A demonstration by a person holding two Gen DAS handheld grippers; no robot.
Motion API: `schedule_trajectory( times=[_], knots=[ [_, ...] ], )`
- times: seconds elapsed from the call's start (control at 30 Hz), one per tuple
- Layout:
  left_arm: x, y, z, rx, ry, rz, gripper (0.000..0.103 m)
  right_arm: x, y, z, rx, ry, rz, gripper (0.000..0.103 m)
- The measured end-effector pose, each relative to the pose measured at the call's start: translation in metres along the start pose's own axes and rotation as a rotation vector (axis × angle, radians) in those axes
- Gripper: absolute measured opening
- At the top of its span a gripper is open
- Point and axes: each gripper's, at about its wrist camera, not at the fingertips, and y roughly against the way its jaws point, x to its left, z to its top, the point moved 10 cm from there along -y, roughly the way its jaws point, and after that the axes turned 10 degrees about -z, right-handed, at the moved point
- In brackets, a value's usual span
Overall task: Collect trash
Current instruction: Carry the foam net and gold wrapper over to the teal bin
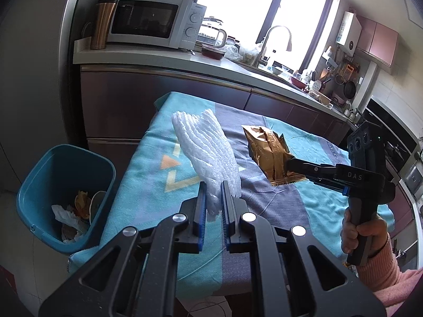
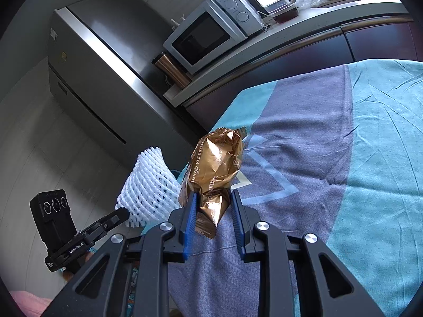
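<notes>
My left gripper (image 1: 214, 185) is shut on one end of a white foam net sleeve (image 1: 203, 142), which hangs above the teal and grey cloth-covered table (image 1: 264, 211). A crumpled gold foil wrapper (image 2: 214, 166) is pinched between the blue pads of my right gripper (image 2: 212, 194), held up over the table. In the left wrist view the gold wrapper (image 1: 267, 153) and right gripper (image 1: 288, 162) are to the right of the foam net. In the right wrist view the foam net (image 2: 148, 187) and left gripper (image 2: 127, 212) are at the lower left.
A blue trash bin (image 1: 66, 179) with paper and peels inside stands on the floor left of the table. Behind runs a kitchen counter (image 1: 211, 63) with a microwave (image 1: 156, 22), copper tumbler (image 1: 104, 23), kettle and sink. A grey fridge (image 2: 111, 60) stands at the counter's end.
</notes>
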Motion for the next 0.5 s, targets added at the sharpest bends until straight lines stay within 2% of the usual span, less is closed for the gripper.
schedule_trajectory(
  times=[0.5],
  knots=[
    [0.013, 0.025, 0.003, -0.035, 0.032, 0.042, 0.011, 0.029, -0.021, 0.0, 0.034, 0.045, 0.037, 0.024]
  ],
)
